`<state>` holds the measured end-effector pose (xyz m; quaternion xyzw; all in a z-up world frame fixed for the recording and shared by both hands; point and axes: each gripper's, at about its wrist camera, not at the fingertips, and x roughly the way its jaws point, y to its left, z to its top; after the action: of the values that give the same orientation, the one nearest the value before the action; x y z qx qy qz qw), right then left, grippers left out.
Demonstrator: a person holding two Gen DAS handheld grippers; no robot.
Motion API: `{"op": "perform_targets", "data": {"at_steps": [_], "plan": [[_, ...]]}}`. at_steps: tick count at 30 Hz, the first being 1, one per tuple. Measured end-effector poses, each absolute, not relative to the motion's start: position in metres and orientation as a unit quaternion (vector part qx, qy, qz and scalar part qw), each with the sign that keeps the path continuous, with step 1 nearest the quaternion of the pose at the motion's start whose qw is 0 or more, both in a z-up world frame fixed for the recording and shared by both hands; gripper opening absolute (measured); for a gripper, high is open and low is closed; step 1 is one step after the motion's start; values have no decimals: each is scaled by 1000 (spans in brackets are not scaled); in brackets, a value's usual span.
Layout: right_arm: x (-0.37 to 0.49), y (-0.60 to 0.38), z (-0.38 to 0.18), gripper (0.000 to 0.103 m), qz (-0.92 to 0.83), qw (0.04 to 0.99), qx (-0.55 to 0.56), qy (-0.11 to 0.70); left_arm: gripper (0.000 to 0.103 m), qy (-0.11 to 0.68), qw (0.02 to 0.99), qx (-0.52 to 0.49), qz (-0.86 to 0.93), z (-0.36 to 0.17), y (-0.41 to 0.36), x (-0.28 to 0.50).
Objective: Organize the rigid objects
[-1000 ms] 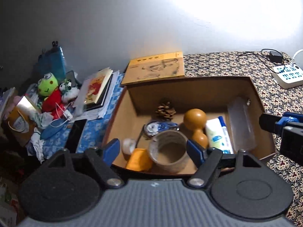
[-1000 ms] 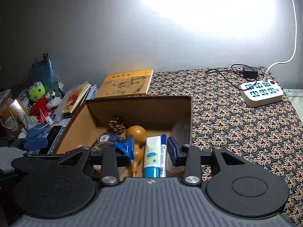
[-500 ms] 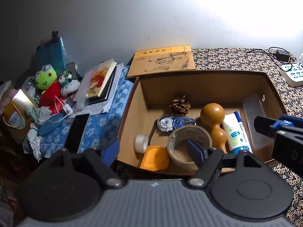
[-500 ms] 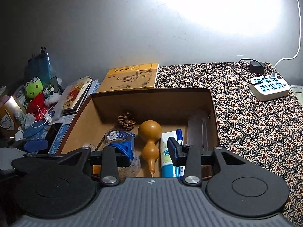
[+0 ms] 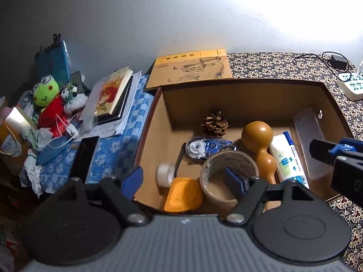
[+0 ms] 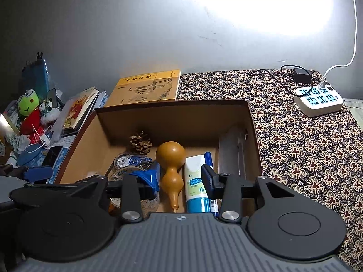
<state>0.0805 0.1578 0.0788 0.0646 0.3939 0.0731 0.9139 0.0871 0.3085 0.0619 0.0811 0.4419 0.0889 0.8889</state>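
On the patterned cloth [image 6: 306, 149], against the grey wall: an open cardboard box [image 6: 172, 117] holding the sorted items.

Box contents, far side: a pine cone [image 5: 214, 124] alone near the back wall.
Box contents, middle: a wooden gourd [image 6: 170, 167] lying lengthwise, bulb toward the back; a correction tape dispenser [image 5: 205, 147] to its left; a white tube [image 6: 194, 181] just beside it on the right, with a blue pen [image 6: 208, 158] against the tube's far side.
Box contents, right wall: a clear plastic case [image 5: 309, 140] lying along the wall.
Box contents, near side: a roll of brown tape [image 5: 228, 179] standing on its edge face up; an orange piece [image 5: 181, 195] and a small white roll [image 5: 165, 174] to its left.

Left gripper [image 5: 185, 179]: jaws spread wide, holding nothing; one blue finger sits over the box's left wall, the other over the roll of brown tape's opening.
Right gripper [image 6: 181, 179]: jaws apart, empty, above the near end of the box, with the gourd and tube seen between its fingers.

Outside the box, behind: a yellow book [image 6: 149, 87] flat on the cloth.
Outside the box, left: a frog plush [image 5: 45, 91], stacked books [image 5: 113, 95], a dark phone [image 5: 85, 156].
Outside the box, right: a white power strip [image 6: 318, 100] with a black adapter [image 6: 301, 74] near it.
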Motion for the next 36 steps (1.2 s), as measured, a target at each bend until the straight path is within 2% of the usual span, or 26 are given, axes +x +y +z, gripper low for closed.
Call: {"op": "perform_targets", "data": {"at_steps": [36], "plan": [[91, 157, 60, 26, 58, 907, 53, 415, 78, 459, 881, 90, 65, 42, 298, 94]]}}
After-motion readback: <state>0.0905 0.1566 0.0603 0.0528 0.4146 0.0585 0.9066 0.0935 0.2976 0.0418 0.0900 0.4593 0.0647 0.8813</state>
